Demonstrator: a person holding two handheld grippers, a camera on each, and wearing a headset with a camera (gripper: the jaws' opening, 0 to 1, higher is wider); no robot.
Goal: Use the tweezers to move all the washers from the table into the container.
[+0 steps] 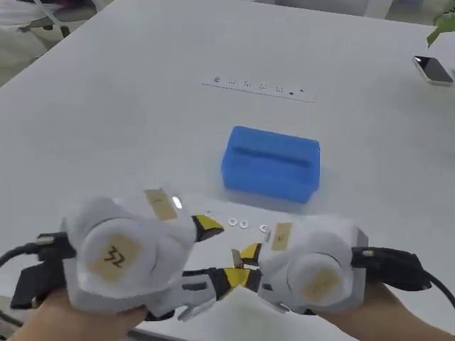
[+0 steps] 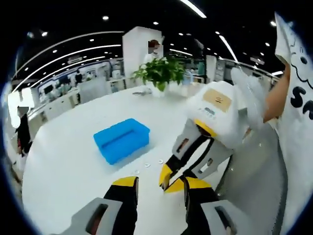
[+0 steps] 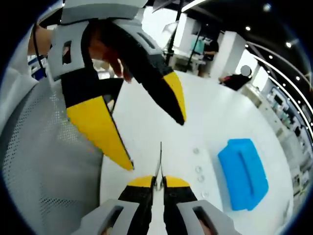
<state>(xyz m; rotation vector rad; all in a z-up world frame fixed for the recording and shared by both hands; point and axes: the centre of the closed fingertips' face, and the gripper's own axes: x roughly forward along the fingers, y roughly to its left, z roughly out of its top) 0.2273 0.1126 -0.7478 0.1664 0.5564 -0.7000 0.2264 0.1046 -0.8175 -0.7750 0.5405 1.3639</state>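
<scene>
The blue container (image 1: 270, 179) stands mid-table, its wall also in the left gripper view (image 2: 128, 145) and the right gripper view (image 3: 230, 171). Several small washers (image 1: 244, 224) lie in a loose row on the table in front of it (image 2: 161, 160) (image 3: 198, 169). My right gripper (image 3: 159, 182) is shut on thin metal tweezers (image 3: 160, 156), whose tips point forward over the table short of the washers. My left gripper (image 2: 160, 185) is open, its yellow-tipped jaws spread on either side of the tweezers' tips. Both grippers (image 1: 217, 254) (image 1: 243, 264) meet nose to nose near the table's front edge.
A phone (image 1: 432, 69) lies at the far right of the table and a flush socket strip (image 1: 259, 87) sits behind the container. A potted plant (image 2: 161, 71) stands at the far end. A mesh chair back (image 3: 39, 161) is close beside my right gripper.
</scene>
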